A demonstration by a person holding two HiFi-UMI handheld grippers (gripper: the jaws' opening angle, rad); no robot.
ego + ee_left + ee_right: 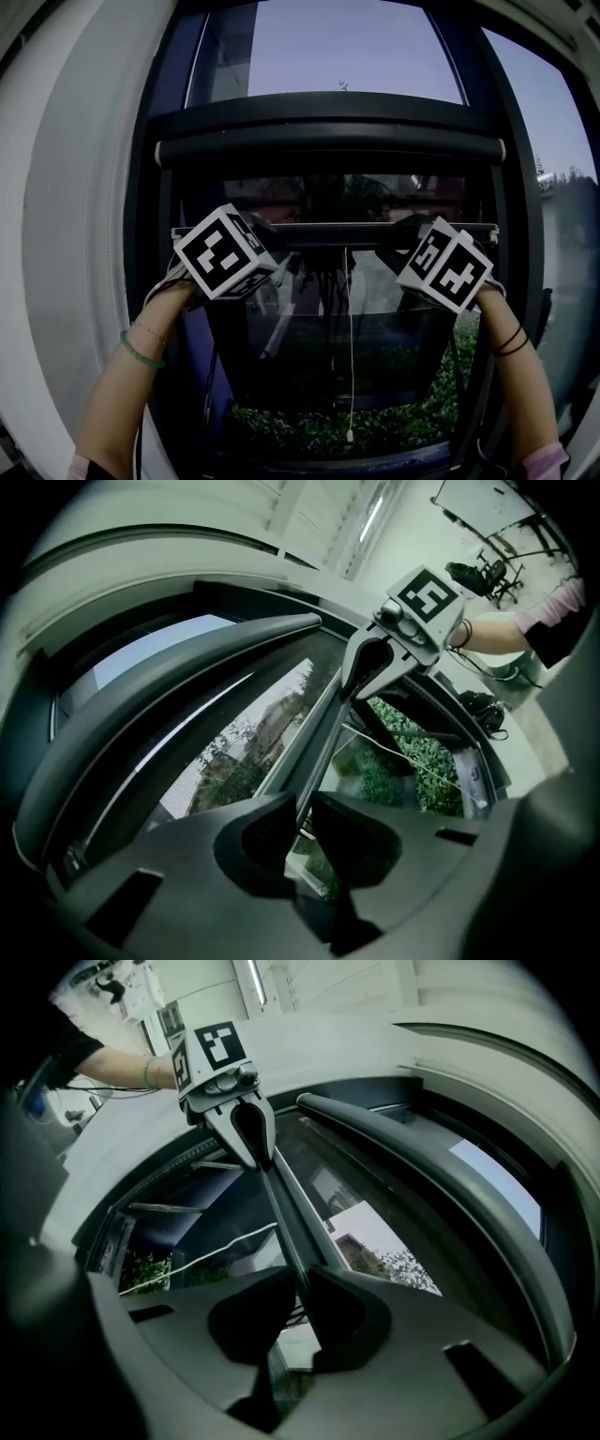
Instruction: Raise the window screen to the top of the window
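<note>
The lift is under way and, by my reading, roughly at its midpoint: the window screen [328, 199] is partly rolled up, and its bottom rail [330, 234] lies level across the middle of the window, well below the roller housing [328, 150] at the top of the opening. The left gripper [278, 246] holds the rail near its left end and the right gripper [392, 246] holds it near its right end. Both point roughly level at the glass. In each gripper view the thin rail runs straight between the jaws, which are clenched on it with no gap that I can see. A short band of mesh shows between rail and housing. Below the rail the pane is uncovered, and a pull cord [350, 375] hangs loose from the rail's middle. The next move calls for carrying both ends upward at the same rate, so that the rail stays level and does not jam in the side tracks, until it meets the housing. The grip probably needs to stay firm, as a spring-loaded screen could snap away if either side lets go early.
</note>
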